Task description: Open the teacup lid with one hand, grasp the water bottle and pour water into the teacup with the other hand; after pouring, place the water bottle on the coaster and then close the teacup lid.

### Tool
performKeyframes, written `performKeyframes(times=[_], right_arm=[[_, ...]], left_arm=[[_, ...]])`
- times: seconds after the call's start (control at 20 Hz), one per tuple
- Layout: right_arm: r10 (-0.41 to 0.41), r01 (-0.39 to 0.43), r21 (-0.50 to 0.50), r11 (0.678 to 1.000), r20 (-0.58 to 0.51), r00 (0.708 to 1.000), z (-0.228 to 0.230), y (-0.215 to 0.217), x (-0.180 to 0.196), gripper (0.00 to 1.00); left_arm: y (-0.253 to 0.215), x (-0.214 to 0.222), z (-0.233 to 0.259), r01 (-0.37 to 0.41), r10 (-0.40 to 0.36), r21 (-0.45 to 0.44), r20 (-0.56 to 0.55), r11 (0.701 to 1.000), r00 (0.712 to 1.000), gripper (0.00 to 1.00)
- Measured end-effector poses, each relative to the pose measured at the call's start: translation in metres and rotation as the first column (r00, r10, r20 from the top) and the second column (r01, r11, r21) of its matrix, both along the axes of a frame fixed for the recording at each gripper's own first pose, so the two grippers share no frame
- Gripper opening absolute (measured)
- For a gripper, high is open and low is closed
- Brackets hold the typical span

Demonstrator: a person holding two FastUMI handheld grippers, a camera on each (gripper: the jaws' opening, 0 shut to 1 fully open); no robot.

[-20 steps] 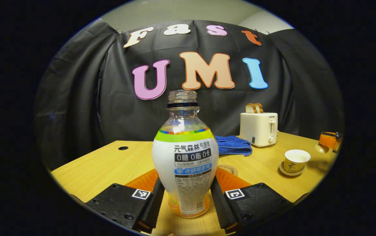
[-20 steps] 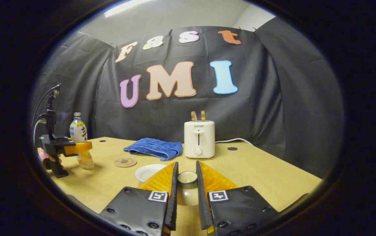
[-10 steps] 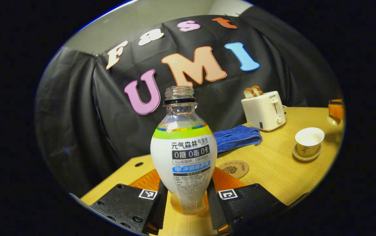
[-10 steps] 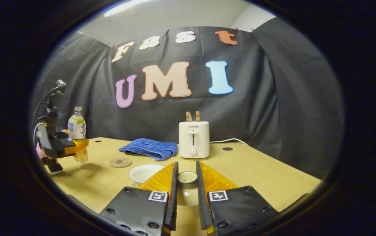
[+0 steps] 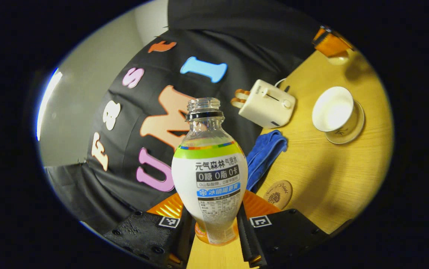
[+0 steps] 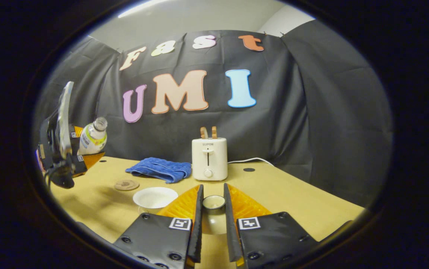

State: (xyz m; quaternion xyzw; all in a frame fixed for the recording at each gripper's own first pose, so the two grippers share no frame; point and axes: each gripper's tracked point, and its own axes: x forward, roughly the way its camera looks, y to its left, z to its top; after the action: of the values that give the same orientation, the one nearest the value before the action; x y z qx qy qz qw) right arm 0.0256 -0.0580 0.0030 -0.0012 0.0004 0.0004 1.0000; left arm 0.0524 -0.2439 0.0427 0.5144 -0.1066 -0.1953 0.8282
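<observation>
In the left gripper view my left gripper [image 5: 211,218] is shut on the lower body of the uncapped water bottle [image 5: 209,175], which is held up off the table and tilted. The open white teacup [image 5: 332,109] stands on its saucer [image 5: 352,129] to the right, and the round coaster [image 5: 278,193] lies nearer. In the right gripper view my right gripper [image 6: 213,198] is shut on the teacup lid [image 6: 213,211], held above the table. The teacup [image 6: 154,197], the coaster [image 6: 126,185], the left gripper [image 6: 63,157] and the tilted bottle [image 6: 93,139] lie to its left.
A white toaster [image 6: 209,158] with bread slices stands at the back of the wooden table [image 6: 293,198]. A folded blue towel [image 6: 159,169] lies left of it. A white cable [image 6: 252,160] runs behind the toaster. The far right gripper [image 5: 330,43] appears beyond the teacup.
My left gripper has lifted the bottle off the table and tilted it towards the teacup side. My right gripper has kept the lid and drifted a little to the right.
</observation>
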Motion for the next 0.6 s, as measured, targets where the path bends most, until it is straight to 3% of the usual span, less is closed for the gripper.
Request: performKeyframes(times=[0.3,0.6], right_arm=[[-0.003,0.003,0.000,1.000,-0.002,1.000,-0.001,-0.002,0.000,0.32],[-0.010,0.010,-0.001,1.000,-0.001,1.000,-0.001,-0.003,0.001,0.31]], left_arm=[[-0.024,0.005,-0.020,0.036,-0.046,0.228,0.039,0.973,0.998,0.53],[-0.037,0.015,-0.033,0.046,-0.096,0.433,0.095,0.900,0.991,0.54]])
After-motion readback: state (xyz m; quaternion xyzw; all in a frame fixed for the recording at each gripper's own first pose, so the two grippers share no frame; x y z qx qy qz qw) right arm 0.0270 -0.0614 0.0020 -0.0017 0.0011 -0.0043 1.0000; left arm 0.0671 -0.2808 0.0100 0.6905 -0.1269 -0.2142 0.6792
